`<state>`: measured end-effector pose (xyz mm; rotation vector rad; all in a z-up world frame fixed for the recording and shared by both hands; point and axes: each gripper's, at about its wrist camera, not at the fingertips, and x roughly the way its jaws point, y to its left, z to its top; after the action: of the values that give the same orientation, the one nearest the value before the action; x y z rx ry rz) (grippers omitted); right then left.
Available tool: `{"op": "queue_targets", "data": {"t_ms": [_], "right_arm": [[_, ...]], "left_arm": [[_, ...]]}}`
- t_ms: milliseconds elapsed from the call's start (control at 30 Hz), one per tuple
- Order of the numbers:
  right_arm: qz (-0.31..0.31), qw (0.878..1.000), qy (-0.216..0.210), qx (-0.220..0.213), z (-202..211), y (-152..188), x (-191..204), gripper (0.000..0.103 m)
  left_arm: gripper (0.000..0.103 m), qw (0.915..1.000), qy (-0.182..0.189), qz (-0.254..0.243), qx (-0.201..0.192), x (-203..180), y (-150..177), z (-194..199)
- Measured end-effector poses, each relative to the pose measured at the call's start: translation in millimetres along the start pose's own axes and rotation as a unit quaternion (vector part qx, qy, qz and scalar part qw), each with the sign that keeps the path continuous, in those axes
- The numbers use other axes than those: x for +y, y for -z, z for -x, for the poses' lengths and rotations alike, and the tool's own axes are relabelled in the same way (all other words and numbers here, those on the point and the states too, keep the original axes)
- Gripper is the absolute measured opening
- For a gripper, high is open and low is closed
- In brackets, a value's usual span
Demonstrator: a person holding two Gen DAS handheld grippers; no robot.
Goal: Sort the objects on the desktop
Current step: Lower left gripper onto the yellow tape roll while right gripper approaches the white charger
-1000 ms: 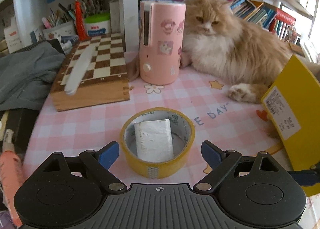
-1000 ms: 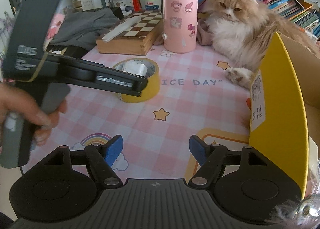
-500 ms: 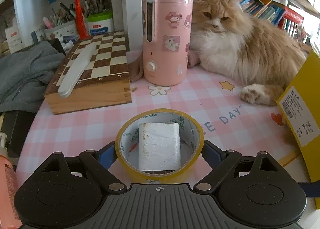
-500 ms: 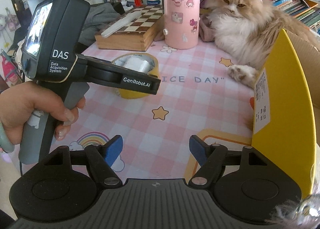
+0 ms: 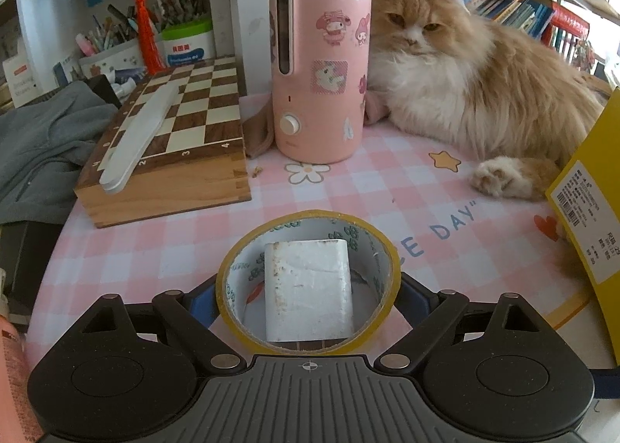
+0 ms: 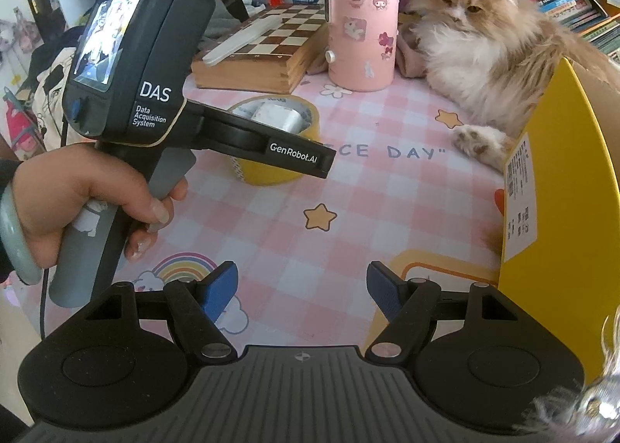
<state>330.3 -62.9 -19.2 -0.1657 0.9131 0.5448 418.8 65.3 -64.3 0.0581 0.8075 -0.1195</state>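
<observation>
On the left, a grey cloth (image 5: 42, 140) is lying at 9 o'clock, just beside a chessboard (image 5: 170, 140) with a white stick (image 5: 137, 140) lying on top. At 11 o'clock a red tassel (image 5: 145, 32) is hanging over cups of pens (image 5: 112, 43).

The left gripper (image 5: 308, 297) is sitting low at 6 o'clock with its jaws wide apart – one blue finger (image 5: 201, 299) is on each side of the tape roll (image 5: 306, 280), and I cannot tell if they are touching it. The roll is lying flat on the pink mat (image 5: 348, 199), and a white block (image 5: 308, 288) is standing inside its ring. In the right wrist view, the roll (image 6: 271, 171) is sitting at 11 o'clock, partly hidden by the black left gripper, which a hand (image 6: 77, 202) is holding by its grey handle.

A pink can (image 5: 321, 67) with stickers is standing at 12 o'clock, just beside the chessboard. A fluffy orange cat (image 5: 476, 78) is lying at 1 o'clock, touching the can, with one paw (image 5: 503, 179) out on the mat.

The right gripper (image 6: 302, 293) is hanging over the mat with its jaws open wide and nothing between them – a rainbow picture (image 6: 186, 268) is showing near its left finger. A yellow box (image 6: 558, 218) is standing at 3 o'clock, near the paw.
</observation>
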Motion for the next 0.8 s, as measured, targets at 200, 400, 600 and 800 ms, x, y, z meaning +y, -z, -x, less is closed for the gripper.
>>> {"op": "queue_targets", "data": {"t_ms": [200, 400, 600, 800], "right_arm": [[-0.001, 1.0, 0.0, -0.001, -0.6, 0.1, 1.4, 0.071], [-0.006, 1.0, -0.006, -0.001, -5.8, -5.2, 7.2, 0.072], [-0.015, 1.0, -0.017, -0.007, -14.7, -17.0, 11.1, 0.072], [-0.012, 1.0, -0.017, -0.01, -35.1, -33.5, 10.6, 0.072]], "left_arm": [[0.091, 0.9994, 0.008, 0.032, -0.007, 10.7, -3.8, 16.7], [0.091, 0.9953, 0.035, 0.076, -0.05, 27.3, -4.3, 66.0], [0.091, 0.9899, 0.013, 0.127, -0.062, 55.7, 15.7, 116.9], [0.091, 0.9802, -0.021, 0.19, -0.051, 84.7, 39.3, 150.6]]}}
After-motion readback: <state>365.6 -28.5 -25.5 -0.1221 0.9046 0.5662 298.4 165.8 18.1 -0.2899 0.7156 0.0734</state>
